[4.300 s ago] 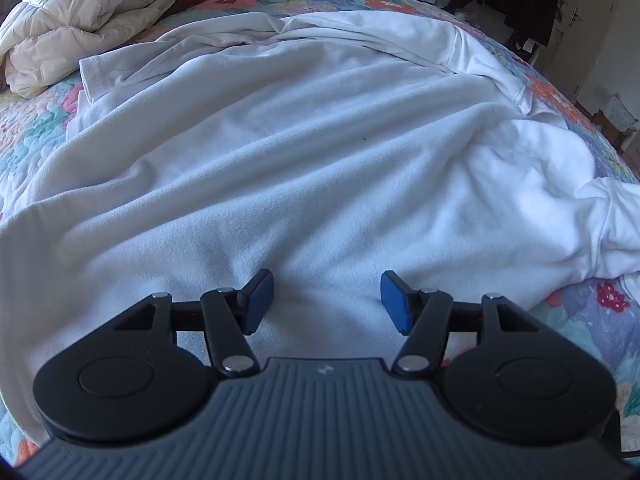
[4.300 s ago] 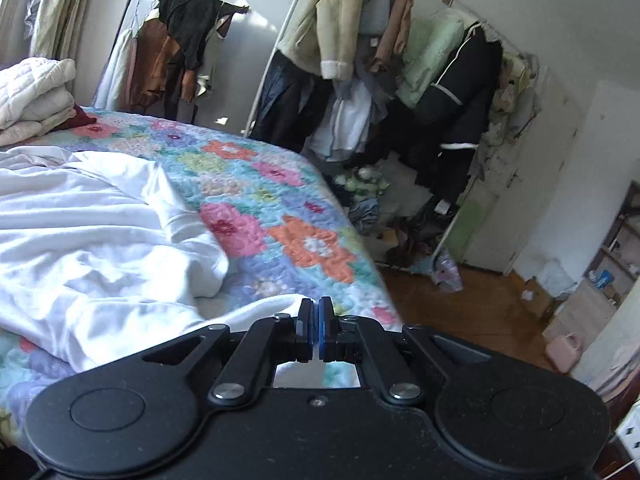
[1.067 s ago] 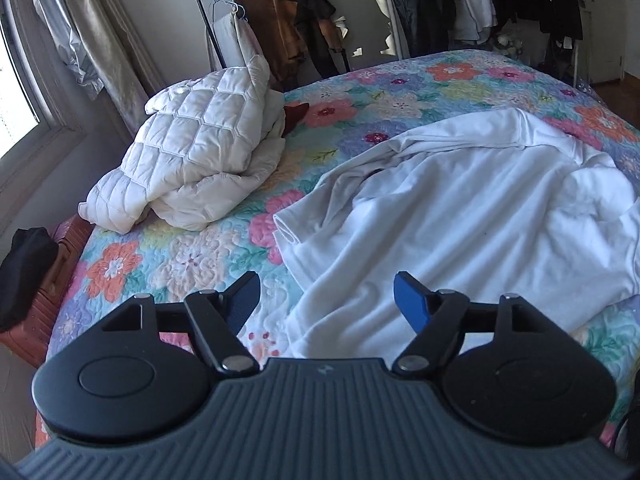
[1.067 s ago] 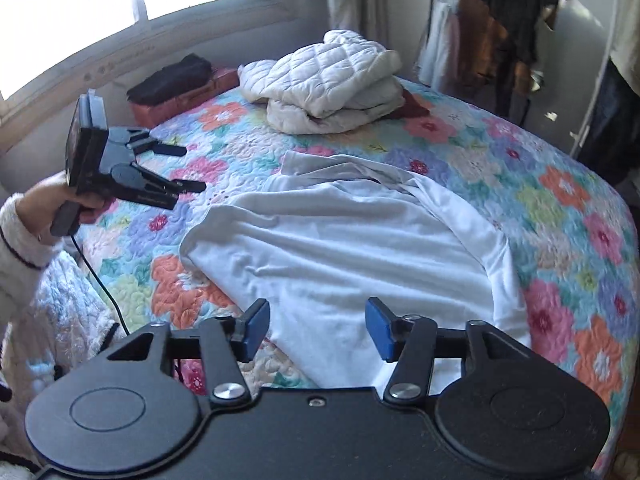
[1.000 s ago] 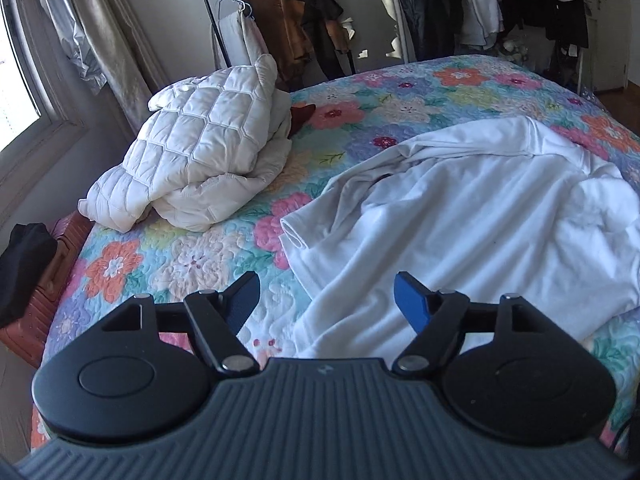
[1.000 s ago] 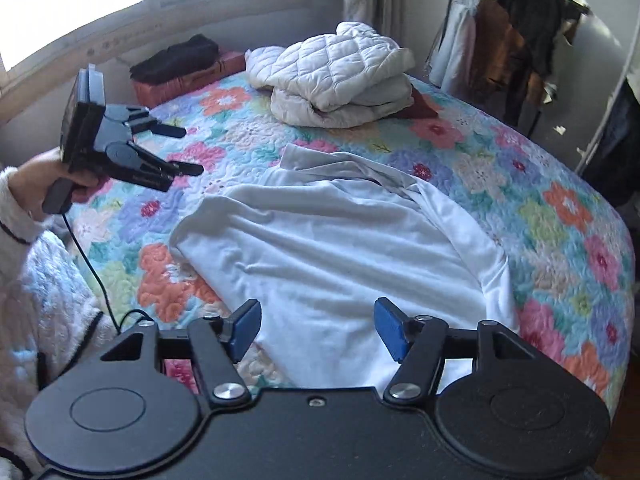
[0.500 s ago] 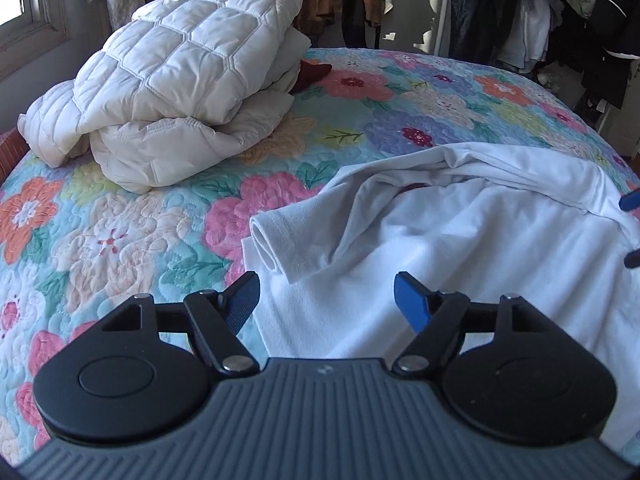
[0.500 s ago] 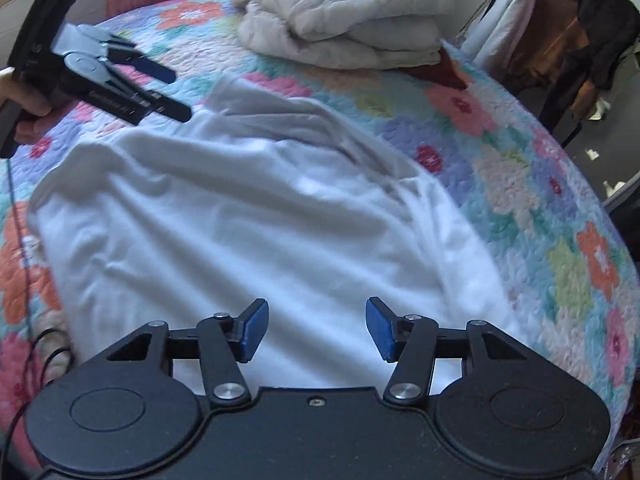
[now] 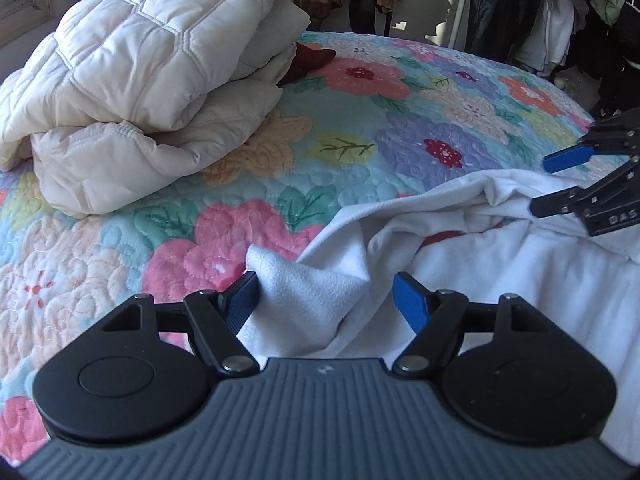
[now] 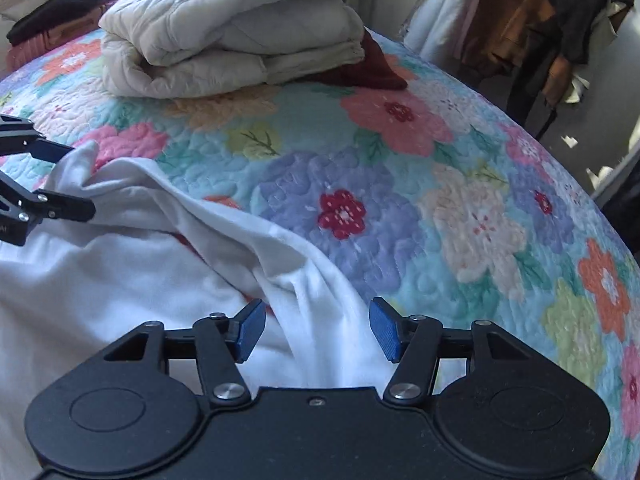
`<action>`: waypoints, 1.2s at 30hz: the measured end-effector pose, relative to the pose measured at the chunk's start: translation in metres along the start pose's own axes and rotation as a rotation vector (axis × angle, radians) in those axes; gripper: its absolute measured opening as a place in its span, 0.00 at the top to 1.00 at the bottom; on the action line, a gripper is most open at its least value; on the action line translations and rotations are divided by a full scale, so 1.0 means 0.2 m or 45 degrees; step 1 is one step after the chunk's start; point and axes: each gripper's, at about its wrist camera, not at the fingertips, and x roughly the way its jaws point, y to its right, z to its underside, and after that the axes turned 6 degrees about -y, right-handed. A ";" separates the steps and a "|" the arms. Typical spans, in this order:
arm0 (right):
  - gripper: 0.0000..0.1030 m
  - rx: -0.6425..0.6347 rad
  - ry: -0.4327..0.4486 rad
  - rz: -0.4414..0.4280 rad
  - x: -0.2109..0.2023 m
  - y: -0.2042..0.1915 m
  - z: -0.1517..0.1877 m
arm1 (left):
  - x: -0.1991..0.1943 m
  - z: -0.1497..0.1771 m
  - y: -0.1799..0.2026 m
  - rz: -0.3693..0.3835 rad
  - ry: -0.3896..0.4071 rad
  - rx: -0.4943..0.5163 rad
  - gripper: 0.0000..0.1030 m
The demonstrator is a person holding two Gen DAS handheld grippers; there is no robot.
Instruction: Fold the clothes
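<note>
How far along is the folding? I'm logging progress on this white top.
Early. The white top lies spread and rumpled on the quilt; no fold shows. In hand: the left gripper and right gripper are open, each straddling an edge of it. Left: closing, then every fold.

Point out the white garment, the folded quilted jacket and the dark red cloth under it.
white garment (image 9: 500, 280), left wrist view, flat body panel.
quilted jacket (image 9: 152, 52), left wrist view, top quilted layer.
dark red cloth (image 10: 368, 68), right wrist view, exposed corner beside the jacket.
</note>
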 end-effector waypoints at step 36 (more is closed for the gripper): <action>0.42 0.564 0.352 0.475 -0.55 0.50 0.39 | -0.05 0.14 -0.31 0.069 -0.049 -0.231 0.29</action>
